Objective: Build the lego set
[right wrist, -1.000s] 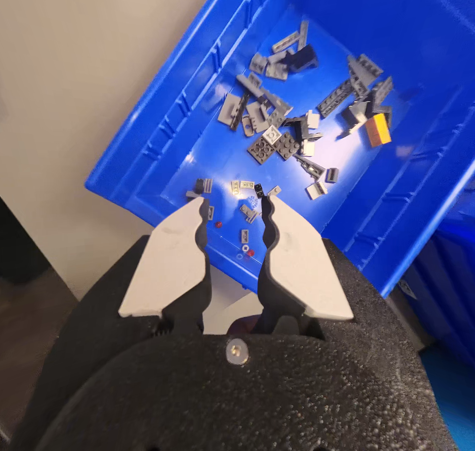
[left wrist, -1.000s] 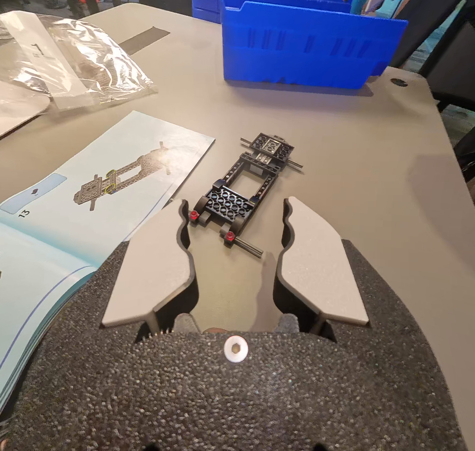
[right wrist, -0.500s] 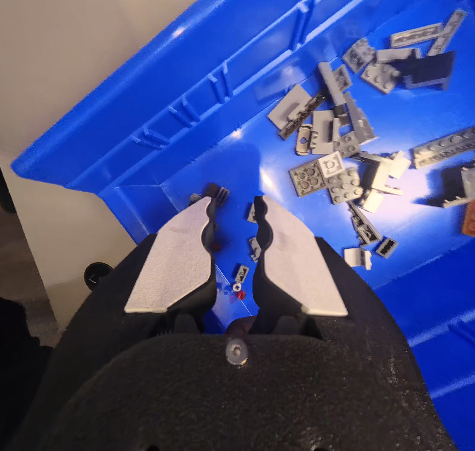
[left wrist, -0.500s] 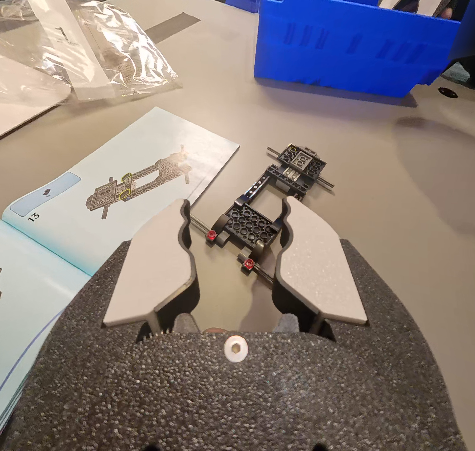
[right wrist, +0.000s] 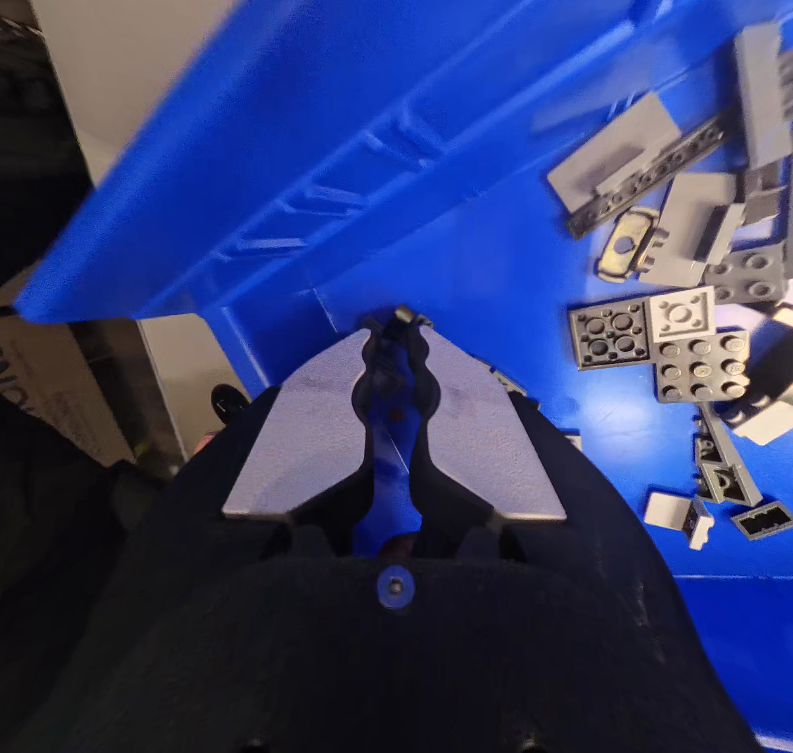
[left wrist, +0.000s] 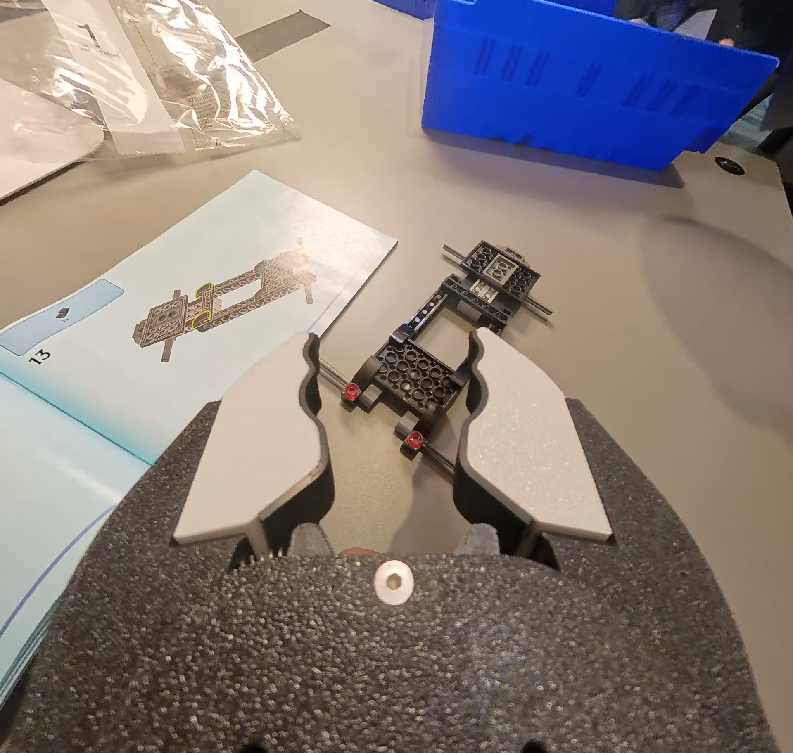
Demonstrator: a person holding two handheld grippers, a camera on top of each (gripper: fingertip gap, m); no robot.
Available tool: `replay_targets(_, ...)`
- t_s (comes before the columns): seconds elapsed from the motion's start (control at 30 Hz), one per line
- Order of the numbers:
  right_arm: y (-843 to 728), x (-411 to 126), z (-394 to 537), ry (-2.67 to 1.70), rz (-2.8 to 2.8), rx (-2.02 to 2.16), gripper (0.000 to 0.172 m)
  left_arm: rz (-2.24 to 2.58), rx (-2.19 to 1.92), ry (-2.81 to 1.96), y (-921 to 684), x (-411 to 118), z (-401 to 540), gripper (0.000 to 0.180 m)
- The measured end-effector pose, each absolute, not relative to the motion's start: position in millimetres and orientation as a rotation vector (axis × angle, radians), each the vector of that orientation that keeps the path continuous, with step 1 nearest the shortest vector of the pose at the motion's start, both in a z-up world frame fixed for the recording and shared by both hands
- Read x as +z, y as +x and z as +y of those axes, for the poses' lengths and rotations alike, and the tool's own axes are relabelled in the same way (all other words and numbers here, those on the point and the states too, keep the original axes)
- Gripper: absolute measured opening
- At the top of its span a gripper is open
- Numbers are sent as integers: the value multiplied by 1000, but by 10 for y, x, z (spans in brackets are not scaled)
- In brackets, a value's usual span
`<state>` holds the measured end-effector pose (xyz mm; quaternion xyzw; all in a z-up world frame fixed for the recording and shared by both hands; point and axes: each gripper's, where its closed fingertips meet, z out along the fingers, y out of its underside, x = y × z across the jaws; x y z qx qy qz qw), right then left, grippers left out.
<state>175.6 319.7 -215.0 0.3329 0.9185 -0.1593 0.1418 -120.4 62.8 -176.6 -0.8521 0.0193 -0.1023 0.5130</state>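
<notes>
A black brick-built chassis [left wrist: 450, 346] lies flat between the left jaws, untouched. A small dark piece [right wrist: 397, 325], blurred, seems pinched at the right jaws' tips.

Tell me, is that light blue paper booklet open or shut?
Open: the light blue paper booklet lies spread flat on the table, one printed page showing.

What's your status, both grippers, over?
Left gripper open, straddling the black brick chassis on the table. Right gripper nearly closed around a small dark brick piece in the blue plastic bin; grip unconfirmed.

Glossy blue plastic bin [left wrist: 600, 89], crinkly clear bag [left wrist: 171, 80], matt paper booklet [left wrist: 214, 269].
</notes>
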Motion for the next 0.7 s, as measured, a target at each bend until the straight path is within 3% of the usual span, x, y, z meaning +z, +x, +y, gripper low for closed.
replay_targets(0.37, 1700, -2201, 3201, 987, 2701, -380, 12, 67, -235, -2052, -1181, -1769, 626, 66)
replay_targets(0.7, 1663, -2148, 3255, 1043, 2743, -390, 28, 89, -202, -2072, -1162, -1797, 634, 66)
